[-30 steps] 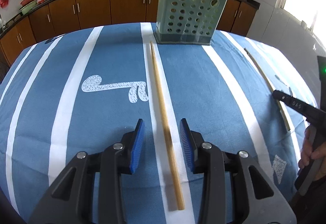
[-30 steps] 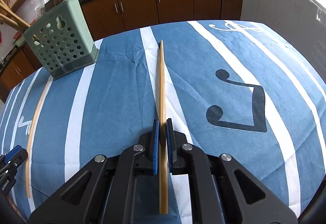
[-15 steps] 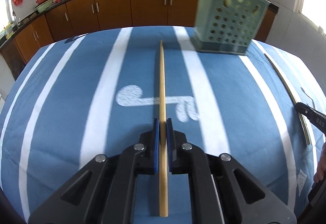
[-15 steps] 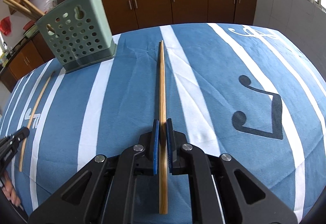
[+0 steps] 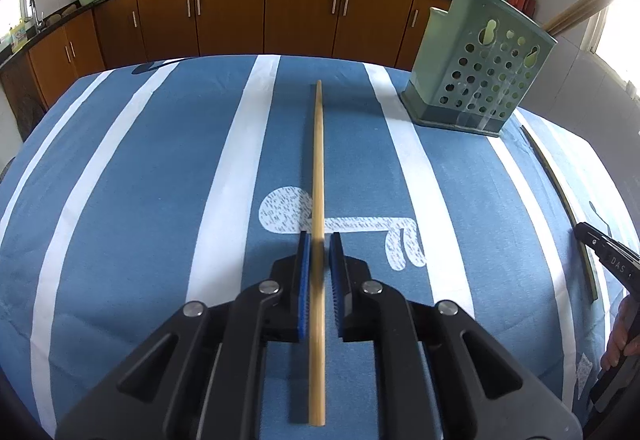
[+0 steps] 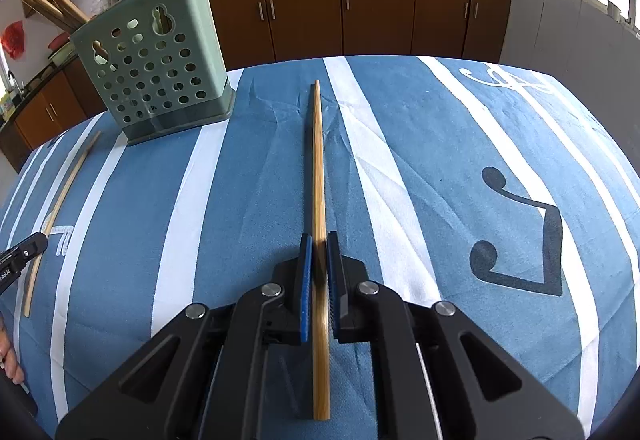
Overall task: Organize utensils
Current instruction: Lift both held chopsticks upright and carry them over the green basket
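My left gripper (image 5: 319,238) is shut on a long wooden chopstick (image 5: 317,167) that points straight ahead above the blue striped tablecloth. My right gripper (image 6: 316,238) is shut on a second wooden chopstick (image 6: 316,159), also pointing ahead and held just above the cloth. A green perforated utensil holder (image 5: 478,71) stands at the far right in the left wrist view and at the far left in the right wrist view (image 6: 152,67). Several chopsticks stand in it.
The blue and white striped tablecloth (image 5: 160,179) covers the table. Each view shows the other gripper's chopstick near its edge: at the right (image 5: 560,195) and at the left (image 6: 60,207). Brown kitchen cabinets (image 5: 240,11) run behind the table.
My left gripper has closed on the chopstick that lay between its open jaws and lifted it. The holder has shifted sideways in both views. My right gripper stays shut on its chopstick.
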A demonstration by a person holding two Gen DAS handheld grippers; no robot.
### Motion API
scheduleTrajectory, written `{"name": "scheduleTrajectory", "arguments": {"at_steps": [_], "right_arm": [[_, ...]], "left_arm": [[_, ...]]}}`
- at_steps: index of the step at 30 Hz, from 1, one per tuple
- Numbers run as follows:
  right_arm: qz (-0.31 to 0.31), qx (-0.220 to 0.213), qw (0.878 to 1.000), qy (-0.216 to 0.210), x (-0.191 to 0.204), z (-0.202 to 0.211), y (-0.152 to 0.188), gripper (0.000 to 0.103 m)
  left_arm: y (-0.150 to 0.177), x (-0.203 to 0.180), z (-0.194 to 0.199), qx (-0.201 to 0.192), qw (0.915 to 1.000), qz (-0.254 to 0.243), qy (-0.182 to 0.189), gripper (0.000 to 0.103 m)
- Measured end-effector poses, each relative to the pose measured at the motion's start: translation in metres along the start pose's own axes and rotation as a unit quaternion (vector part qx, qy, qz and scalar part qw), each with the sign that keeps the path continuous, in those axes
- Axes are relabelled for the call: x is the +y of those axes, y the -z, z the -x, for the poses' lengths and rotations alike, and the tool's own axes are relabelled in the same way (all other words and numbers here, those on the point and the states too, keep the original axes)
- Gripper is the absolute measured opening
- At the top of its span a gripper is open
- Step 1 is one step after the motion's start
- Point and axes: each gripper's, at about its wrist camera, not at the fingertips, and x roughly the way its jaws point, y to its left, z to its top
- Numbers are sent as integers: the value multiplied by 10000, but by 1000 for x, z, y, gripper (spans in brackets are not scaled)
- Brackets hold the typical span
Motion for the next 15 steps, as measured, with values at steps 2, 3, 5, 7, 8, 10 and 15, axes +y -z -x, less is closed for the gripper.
{"name": "scheduleTrajectory", "arguments": {"at_steps": [2, 3, 5, 7, 8, 10, 15], "right_arm": [[-5, 0, 10000, -5, 0, 0, 0, 9], [-5, -1, 10000, 0, 0, 0, 0, 9], [1, -1, 10000, 7, 1, 0, 0, 9], [3, -1, 10000, 10, 0, 0, 0, 9], [2, -1, 10000, 10, 0, 0, 0, 9], [1, -2, 10000, 7, 0, 0, 0, 9], [-19, -3, 10000, -13, 1, -1, 0, 9]], "left_arm": [[0, 0, 0, 1, 10000, 3, 25, 14], [0, 0, 0, 1, 10000, 3, 25, 14], [0, 0, 0, 1, 10000, -7, 13, 14], [0, -1, -1, 3, 10000, -12, 5, 14], [0, -1, -1, 3, 10000, -10, 7, 14], [0, 0, -1, 3, 10000, -5, 13, 14], [0, 0, -1, 1, 10000, 16, 37, 14]]}}
